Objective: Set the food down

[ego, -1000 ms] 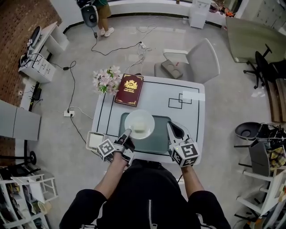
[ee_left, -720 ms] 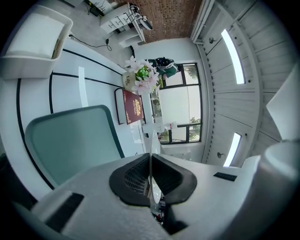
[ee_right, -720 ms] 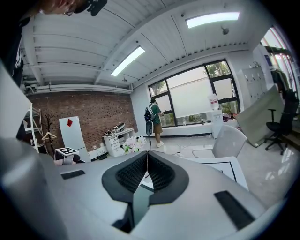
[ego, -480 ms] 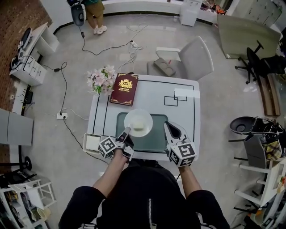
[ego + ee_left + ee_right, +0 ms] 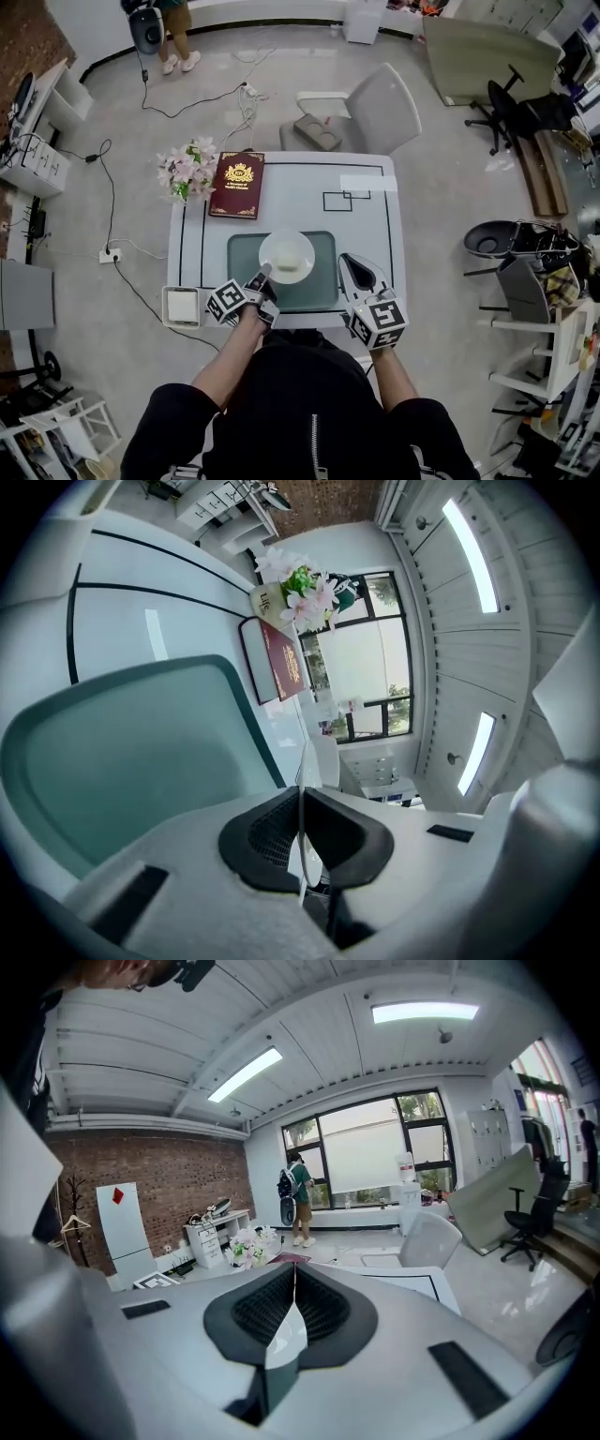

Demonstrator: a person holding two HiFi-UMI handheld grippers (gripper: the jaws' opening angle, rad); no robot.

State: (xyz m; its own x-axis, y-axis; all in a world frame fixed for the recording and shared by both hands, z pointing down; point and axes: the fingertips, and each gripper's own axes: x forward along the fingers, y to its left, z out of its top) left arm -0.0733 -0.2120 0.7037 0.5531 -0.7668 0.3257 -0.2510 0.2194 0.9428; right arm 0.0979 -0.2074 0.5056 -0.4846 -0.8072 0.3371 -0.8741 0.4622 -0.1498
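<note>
a round white plate [image 5: 281, 246] holds pale food [image 5: 292, 262] over the smooth green tray [image 5: 242, 281]; the left gripper [image 5: 264, 274] fingers pinch its thin rim, and the right gripper [image 5: 353, 269] fingers are closed and empty beside the tray.

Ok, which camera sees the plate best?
The head view: the whole round plate shows from above, with the food on it. The left gripper view shows only its thin rim, edge-on, pinched in the left tool. The right gripper view doesn't show it.

Glossy white plate [image 5: 271, 250], smooth teal placemat [image 5: 242, 274]
</note>
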